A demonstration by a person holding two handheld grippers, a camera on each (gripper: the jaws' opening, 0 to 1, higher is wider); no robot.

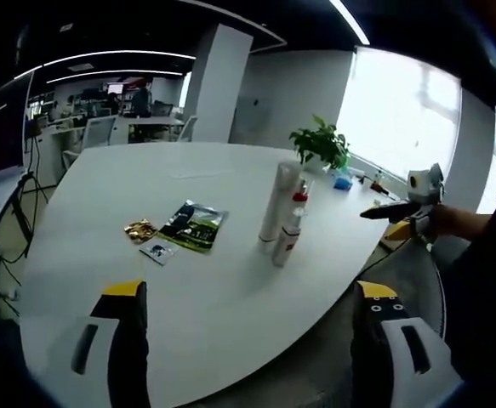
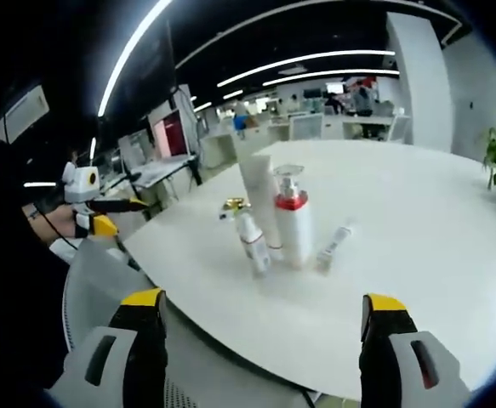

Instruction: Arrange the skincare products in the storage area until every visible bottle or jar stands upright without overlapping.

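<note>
While both grippers (image 1: 246, 340) (image 2: 263, 348) gape wide, four bottles (image 2: 292, 228) upright, three sachets (image 1: 193, 226) flat, one table (image 1: 196, 314).

white table (image 1: 230, 289), white bottles, the pump bottle (image 2: 292, 228) has a red collar. green and black sachet (image 1: 193, 225), a gold one (image 1: 139, 229) too. gripper tips yellow over black.

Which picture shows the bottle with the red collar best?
The right gripper view: the red-collared pump bottle stands close and central, pump and collar clear. In the left gripper view it is small, largely hidden by the tall white tube.
</note>
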